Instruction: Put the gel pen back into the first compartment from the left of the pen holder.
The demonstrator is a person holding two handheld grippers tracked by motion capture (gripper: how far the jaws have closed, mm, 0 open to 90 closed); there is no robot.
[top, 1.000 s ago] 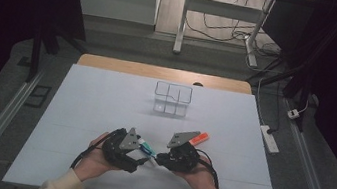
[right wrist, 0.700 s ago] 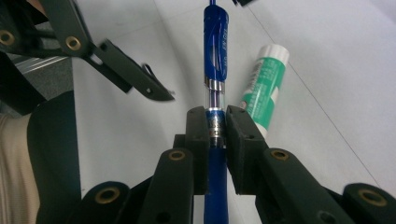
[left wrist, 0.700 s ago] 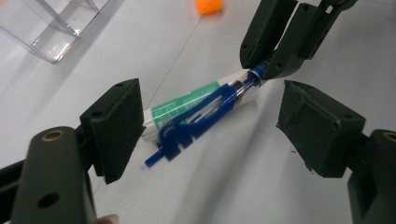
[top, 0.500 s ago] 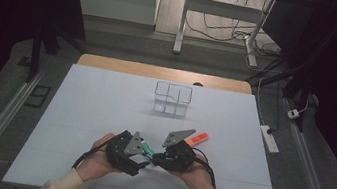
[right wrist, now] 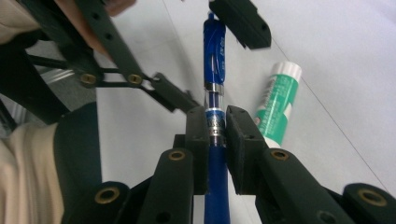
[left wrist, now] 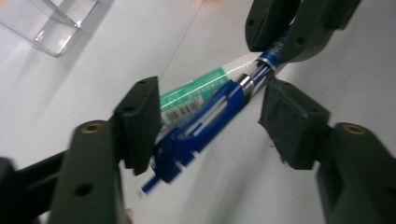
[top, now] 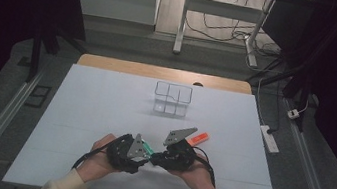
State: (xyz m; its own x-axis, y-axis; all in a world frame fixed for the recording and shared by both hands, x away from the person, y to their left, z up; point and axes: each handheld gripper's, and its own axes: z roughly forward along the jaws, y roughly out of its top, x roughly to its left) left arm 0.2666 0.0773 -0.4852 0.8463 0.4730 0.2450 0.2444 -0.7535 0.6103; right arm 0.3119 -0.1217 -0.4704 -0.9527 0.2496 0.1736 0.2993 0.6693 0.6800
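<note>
Right gripper view says it all: your right gripper (right wrist: 217, 128) has its jaws clamped on the pen (right wrist: 214, 51) near the metal band, and the pen's long axis runs straight out toward the left gripper (left wrist: 205, 116). The left jaws have just been closing; the cap end sits between them, one pad against it, the other not on it yet. Pen's held just above the counter (top: 103, 110), right beside the green tube (right wrist: 278, 105). Close square across that axis.

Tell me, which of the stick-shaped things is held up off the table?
The blue pen. The right gripper clamps it, lifted. The green-and-white tube lies flat on the table, and so does the orange marker.
</note>
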